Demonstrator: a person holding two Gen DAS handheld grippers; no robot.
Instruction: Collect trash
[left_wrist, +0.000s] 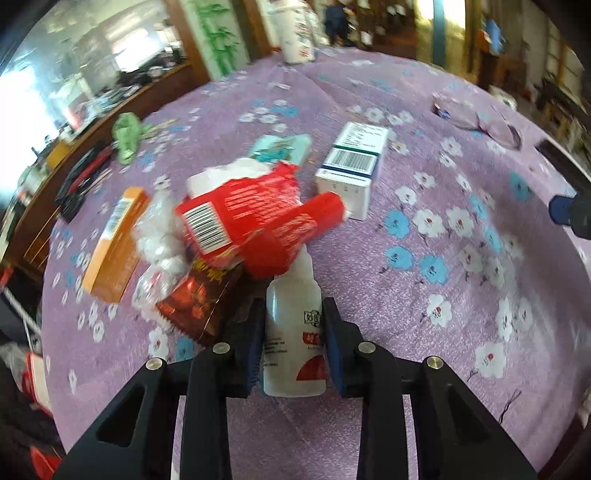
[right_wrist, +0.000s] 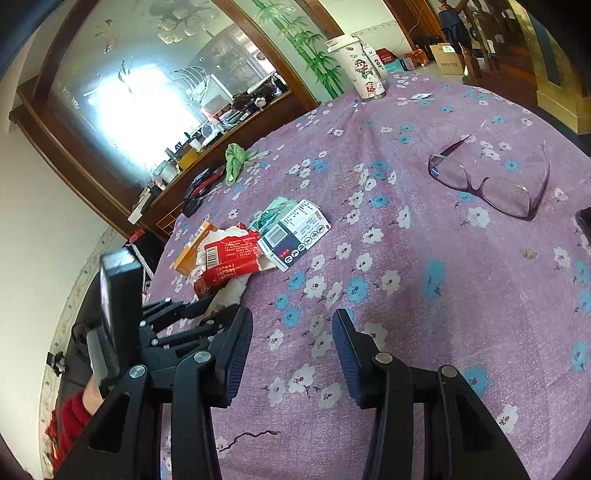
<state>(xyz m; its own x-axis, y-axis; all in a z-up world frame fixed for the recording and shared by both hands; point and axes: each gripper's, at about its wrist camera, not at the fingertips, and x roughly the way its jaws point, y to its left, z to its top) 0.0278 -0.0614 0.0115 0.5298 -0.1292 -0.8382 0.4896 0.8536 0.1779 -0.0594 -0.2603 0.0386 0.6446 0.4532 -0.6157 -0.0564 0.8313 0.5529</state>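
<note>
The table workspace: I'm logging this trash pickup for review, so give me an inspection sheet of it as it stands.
Surface: purple flowered tablecloth, wrinkled, covering the table.
Job's things: white plastic bottle between the left gripper's pads; red torn wrapper, brown snack packet, clear crumpled plastic and orange box heaped together; white barcoded box beside them.
Clutter: eyeglasses, cartoon cup, green cloth.
Grippers: left gripper shut on the bottle; right gripper open over bare cloth, nothing between its pads.
Cables: nothing seen.
Surroundings: wood-framed mirror over a crowded sideboard; a red sleeve at the lower left.
</note>
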